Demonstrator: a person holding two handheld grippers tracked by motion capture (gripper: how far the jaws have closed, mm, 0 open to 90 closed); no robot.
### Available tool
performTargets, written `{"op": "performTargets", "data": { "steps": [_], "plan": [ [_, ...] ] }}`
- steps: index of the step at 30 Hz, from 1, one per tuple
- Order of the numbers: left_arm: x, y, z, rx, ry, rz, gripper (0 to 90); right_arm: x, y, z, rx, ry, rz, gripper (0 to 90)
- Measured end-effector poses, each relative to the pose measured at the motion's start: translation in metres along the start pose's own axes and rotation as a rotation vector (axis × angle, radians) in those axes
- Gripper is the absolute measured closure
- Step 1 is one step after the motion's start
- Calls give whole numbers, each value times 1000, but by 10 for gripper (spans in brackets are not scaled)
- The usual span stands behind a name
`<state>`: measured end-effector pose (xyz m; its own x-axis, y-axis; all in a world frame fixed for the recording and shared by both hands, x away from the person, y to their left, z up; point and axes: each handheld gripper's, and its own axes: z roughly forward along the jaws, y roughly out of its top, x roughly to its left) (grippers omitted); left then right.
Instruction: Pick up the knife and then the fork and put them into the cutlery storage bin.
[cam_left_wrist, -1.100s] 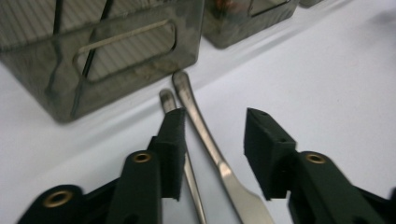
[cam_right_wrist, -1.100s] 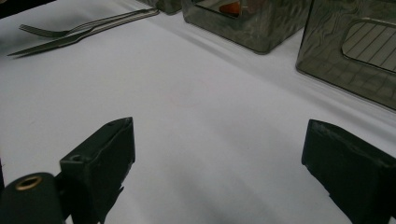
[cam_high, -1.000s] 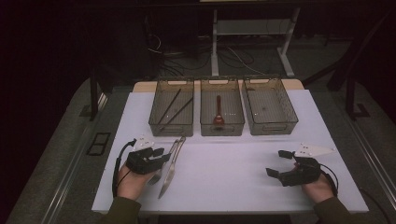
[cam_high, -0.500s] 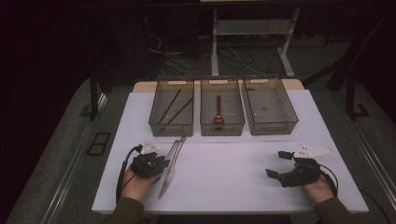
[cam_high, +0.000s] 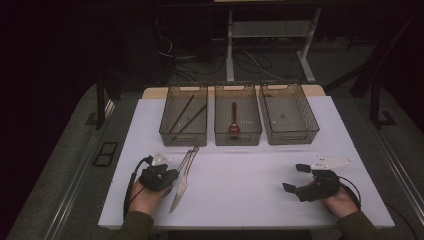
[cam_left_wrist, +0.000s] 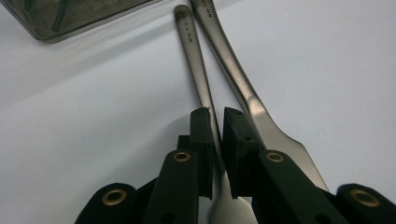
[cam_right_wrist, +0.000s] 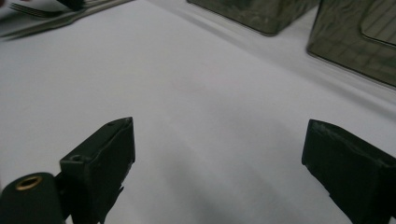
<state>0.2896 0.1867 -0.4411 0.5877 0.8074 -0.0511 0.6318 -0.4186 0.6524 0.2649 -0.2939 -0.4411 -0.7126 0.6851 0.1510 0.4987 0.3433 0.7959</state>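
A metal fork and a metal knife lie side by side on the white table top, left of centre. My left gripper is shut on the fork's handle, one jaw on each side, with the fork still flat on the table. In the high view the left gripper sits just left of this cutlery. My right gripper rests near the front right, open with nothing between its fingers; beneath it is bare white surface.
Three clear bins stand in a row at the back: the left bin holds dark chopsticks, the middle bin a reddish spoon, and the right bin looks bare. Beyond the table's edges is dark floor.
My left gripper has shifted slightly right and nearer the front edge, up against the cutlery. The right gripper has stayed put.
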Motion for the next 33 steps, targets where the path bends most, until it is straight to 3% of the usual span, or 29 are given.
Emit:
{"op": "performTargets", "data": {
  "steps": [4, 7, 13, 19, 25, 30, 31, 33],
  "plan": [
    [5, 0, -1, -1, 0, 5, 843, 0, 0, 4, -2, -43, 27, 89],
    [7, 1, -3, -4, -8, 11, 843, -1, 0, 6, -2, -20, 36, 89],
    [8, 4, -9, -32, -12, 28, 843, 1, 1, 9, -22, -58, 41, 89],
    [12, 8, -18, -70, -23, 40, 849, 3, 4, 5, -9, -30, 12, 89],
    [16, 12, -29, -112, -54, 46, 850, 0, 8, -1, 4, 2, 26, 90],
    [10, 19, -34, -138, -87, 75, 850, 3, 11, 0, 14, 0, 7, 91],
    [9, 20, -35, -143, -95, 84, 850, 3, 12, 0, 16, 2, 3, 143],
    [5, 23, -35, -151, -117, 94, 850, 2, 12, -1, 20, 14, -1, 159]
  ]
}}
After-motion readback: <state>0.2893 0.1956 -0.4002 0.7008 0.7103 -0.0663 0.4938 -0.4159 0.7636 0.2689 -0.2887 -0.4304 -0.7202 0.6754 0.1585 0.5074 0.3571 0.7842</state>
